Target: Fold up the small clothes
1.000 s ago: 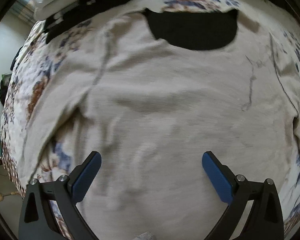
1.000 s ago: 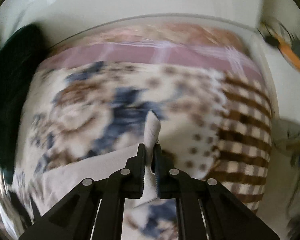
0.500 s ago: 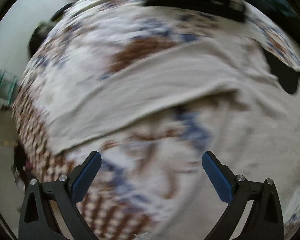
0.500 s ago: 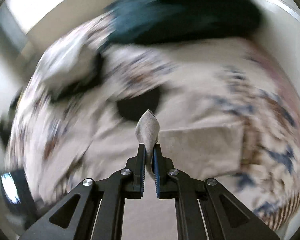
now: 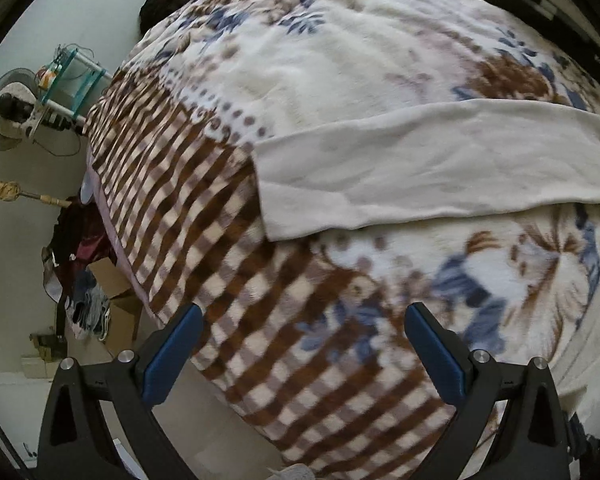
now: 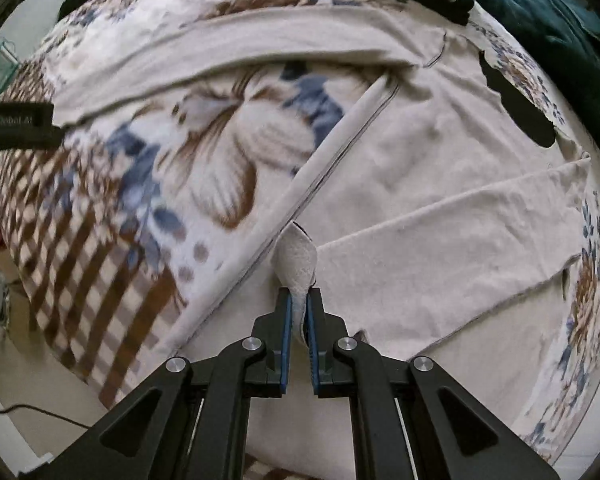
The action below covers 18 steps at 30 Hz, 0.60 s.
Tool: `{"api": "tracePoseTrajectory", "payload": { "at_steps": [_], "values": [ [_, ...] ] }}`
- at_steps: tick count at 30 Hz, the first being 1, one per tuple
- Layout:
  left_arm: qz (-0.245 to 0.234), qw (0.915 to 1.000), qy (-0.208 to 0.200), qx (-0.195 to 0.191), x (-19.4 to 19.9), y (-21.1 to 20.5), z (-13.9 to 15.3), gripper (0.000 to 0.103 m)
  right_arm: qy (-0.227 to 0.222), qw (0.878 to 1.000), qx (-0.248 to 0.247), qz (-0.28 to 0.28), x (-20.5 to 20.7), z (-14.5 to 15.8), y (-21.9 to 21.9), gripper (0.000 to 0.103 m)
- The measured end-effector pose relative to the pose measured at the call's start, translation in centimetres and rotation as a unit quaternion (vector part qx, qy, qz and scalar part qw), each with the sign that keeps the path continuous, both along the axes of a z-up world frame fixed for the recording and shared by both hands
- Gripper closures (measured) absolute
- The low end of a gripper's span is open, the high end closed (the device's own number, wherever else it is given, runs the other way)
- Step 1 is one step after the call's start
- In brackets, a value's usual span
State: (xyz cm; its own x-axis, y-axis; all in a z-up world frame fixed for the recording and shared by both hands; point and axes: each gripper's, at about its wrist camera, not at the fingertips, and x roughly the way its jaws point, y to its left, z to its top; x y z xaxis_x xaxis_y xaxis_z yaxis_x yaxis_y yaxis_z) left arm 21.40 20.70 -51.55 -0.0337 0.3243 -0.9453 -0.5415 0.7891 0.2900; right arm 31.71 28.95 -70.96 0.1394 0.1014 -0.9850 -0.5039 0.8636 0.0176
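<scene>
A beige long-sleeved top (image 6: 440,184) lies spread on a patterned blanket (image 6: 148,184), its black neck opening at the far right. My right gripper (image 6: 298,300) is shut on a pinched fold of the top's edge and holds it up. One sleeve (image 6: 220,52) stretches across the far side. In the left wrist view the same sleeve (image 5: 432,168) lies flat across the blanket (image 5: 260,300), its cuff end to the left. My left gripper (image 5: 304,344) is open and empty, hovering over the blanket short of the sleeve.
The bed's edge drops to the floor on the left, where cardboard boxes (image 5: 116,304), a pile of clothes (image 5: 76,248) and a fan (image 5: 8,112) stand. A dark teal garment (image 6: 548,12) and folded items lie at the bed's far side.
My left gripper has swung from above the top's body out to the left sleeve and the bed's edge. My right gripper, still holding the fold, has turned to face the top.
</scene>
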Motion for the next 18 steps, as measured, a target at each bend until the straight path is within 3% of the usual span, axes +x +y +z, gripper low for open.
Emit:
{"api": "tracePoseTrajectory", "payload": {
  "at_steps": [4,7,9,10,12,15,18],
  "values": [
    [0.007,1.0000,-0.003,-0.003,-0.3,1.1,0.1,0.000,0.009,1.000,-0.014,0.010,-2.3,-0.2,0.4,0.095],
    [0.019,0.9996,-0.011,-0.017,-0.2,2.1,0.0,0.000,0.057,0.998,-0.012,0.001,-3.0,-0.8,0.9,0.088],
    [0.035,0.9987,-0.017,-0.034,-0.1,2.9,-0.2,0.000,0.092,0.996,0.008,-0.019,-2.3,-0.7,0.2,0.072],
    [0.048,0.9974,-0.024,-0.049,-0.1,3.5,-0.5,0.000,0.108,0.993,0.027,-0.038,-2.1,-0.3,-0.5,0.058],
    [0.081,0.9926,-0.038,-0.083,-0.2,4.8,-1.0,0.000,0.111,0.989,0.050,-0.083,-1.4,0.9,-2.5,0.043],
    [0.157,0.9723,-0.074,-0.157,-1.0,7.3,-2.3,0.000,0.093,0.977,0.062,-0.180,-0.9,2.7,-7.5,0.030],
    [0.245,0.9373,-0.114,-0.220,-2.0,9.8,-4.0,0.000,0.077,0.961,0.048,-0.262,-0.1,3.1,-12.5,0.029]
  ]
}}
